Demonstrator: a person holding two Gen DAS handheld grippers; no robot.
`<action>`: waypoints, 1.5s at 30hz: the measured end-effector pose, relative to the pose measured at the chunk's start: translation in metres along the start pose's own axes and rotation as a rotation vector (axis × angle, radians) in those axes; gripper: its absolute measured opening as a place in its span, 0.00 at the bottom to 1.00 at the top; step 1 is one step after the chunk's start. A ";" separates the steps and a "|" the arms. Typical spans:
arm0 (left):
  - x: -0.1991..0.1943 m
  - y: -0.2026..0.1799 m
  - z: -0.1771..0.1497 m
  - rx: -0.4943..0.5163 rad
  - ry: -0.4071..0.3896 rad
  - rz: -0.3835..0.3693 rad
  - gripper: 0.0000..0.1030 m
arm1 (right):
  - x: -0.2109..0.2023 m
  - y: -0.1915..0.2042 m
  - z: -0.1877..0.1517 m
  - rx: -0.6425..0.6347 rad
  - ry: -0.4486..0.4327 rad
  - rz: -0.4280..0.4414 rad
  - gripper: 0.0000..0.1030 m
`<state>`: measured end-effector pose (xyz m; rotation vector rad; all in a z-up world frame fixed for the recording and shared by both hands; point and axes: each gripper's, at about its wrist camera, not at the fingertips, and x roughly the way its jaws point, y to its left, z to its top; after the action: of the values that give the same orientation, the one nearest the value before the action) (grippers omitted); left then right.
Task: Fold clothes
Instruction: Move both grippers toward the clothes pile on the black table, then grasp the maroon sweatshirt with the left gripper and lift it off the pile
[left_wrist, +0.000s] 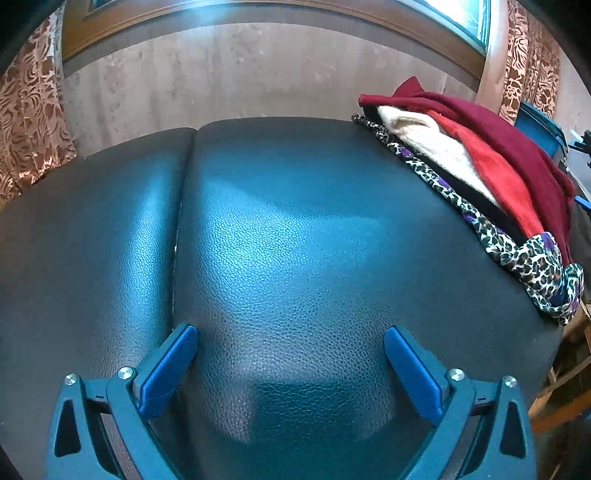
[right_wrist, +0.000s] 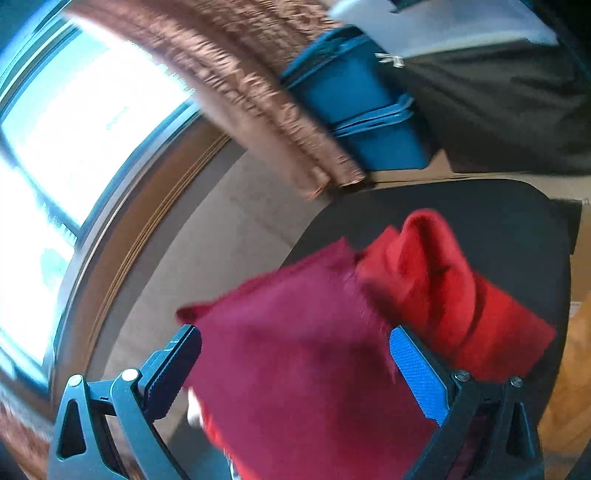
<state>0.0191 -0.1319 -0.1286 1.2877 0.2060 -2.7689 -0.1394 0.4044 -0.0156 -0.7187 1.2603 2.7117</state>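
A heap of clothes sits on the right end of the black leather table (left_wrist: 295, 221): a maroon garment (left_wrist: 517, 147) on top, then a red one (left_wrist: 498, 177), a cream fuzzy one (left_wrist: 424, 144) and a leopard-print piece (left_wrist: 517, 251) underneath. My left gripper (left_wrist: 290, 334) is open over bare tabletop, well left of the heap. In the blurred right wrist view, my right gripper (right_wrist: 295, 332) is open with its fingers wide apart, and the maroon garment (right_wrist: 295, 387) lies between them. The red garment (right_wrist: 443, 288) is bunched just beyond the right finger, on the table (right_wrist: 498, 229).
A seam (left_wrist: 181, 221) runs across the tabletop left of centre. A blue bin (right_wrist: 362, 99) stands beyond the table's end, beside a brown patterned curtain (right_wrist: 258, 92) and a bright window (right_wrist: 74, 122). Another curtain (left_wrist: 29, 122) hangs at the far left. Wooden framing (left_wrist: 569, 369) shows past the table's right edge.
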 end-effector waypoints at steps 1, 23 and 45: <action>-0.001 0.002 -0.001 -0.001 -0.004 0.001 1.00 | 0.004 -0.004 0.006 0.020 0.007 0.006 1.00; -0.006 0.006 -0.005 0.033 -0.017 -0.026 1.00 | -0.036 0.038 -0.210 -0.135 0.503 0.372 1.00; -0.032 -0.048 0.150 0.040 0.067 -0.236 0.76 | -0.110 0.042 -0.301 -0.966 0.341 0.178 1.00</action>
<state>-0.0801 -0.1072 -0.0042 1.4550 0.3290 -2.9388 0.0638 0.1690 -0.1048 -1.2017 -0.0950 3.3777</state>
